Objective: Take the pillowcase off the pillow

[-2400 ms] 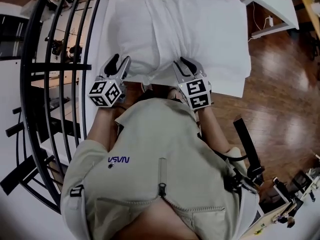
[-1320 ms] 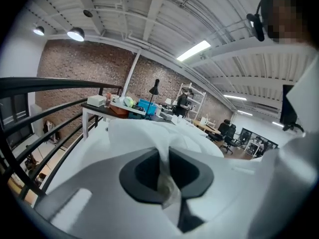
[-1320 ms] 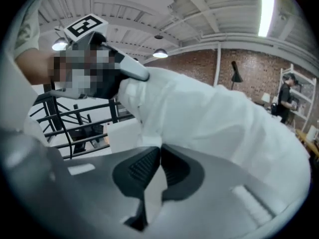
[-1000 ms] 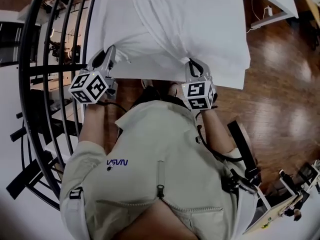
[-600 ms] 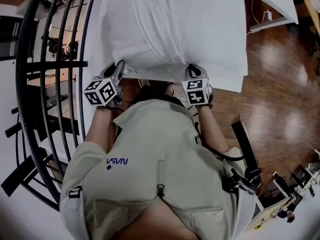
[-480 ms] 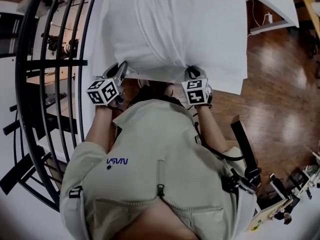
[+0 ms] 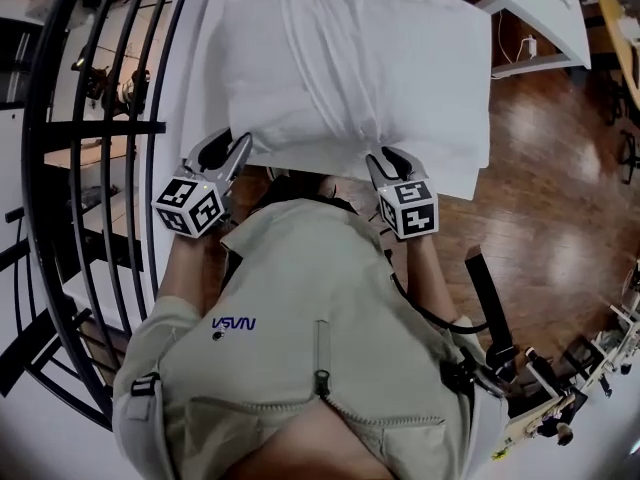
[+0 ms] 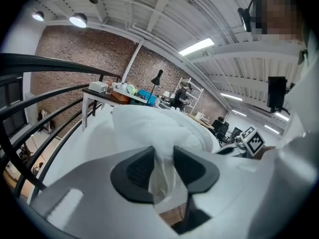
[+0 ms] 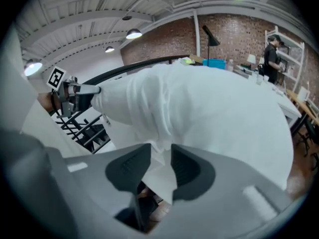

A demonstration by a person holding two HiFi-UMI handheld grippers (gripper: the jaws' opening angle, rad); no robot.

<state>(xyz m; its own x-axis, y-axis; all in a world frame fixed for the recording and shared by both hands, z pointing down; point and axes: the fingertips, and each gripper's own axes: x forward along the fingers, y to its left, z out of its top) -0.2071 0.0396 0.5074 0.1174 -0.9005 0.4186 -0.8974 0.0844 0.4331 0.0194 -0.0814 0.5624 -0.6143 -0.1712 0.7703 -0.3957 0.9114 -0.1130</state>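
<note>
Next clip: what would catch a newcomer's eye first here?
The plump white fabric pillow, in its white cloth pillowcase, fills the white table at the head view's top. At its near edge sit the left hand-held gripper and right hand-held gripper; both have just been opening their jaws, with pillowcase cloth between them. Curved black metal railing bars sweep down the left.

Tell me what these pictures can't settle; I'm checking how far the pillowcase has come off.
Pillowcase opening: shown in no view; in the head view the left gripper and right gripper cover parts of the pillow's near edge.
Where case ends and pillow begins: all views, white on white.
Both jaws have just been opening with white fabric between them; case or pillow, their views can't tell.
</note>
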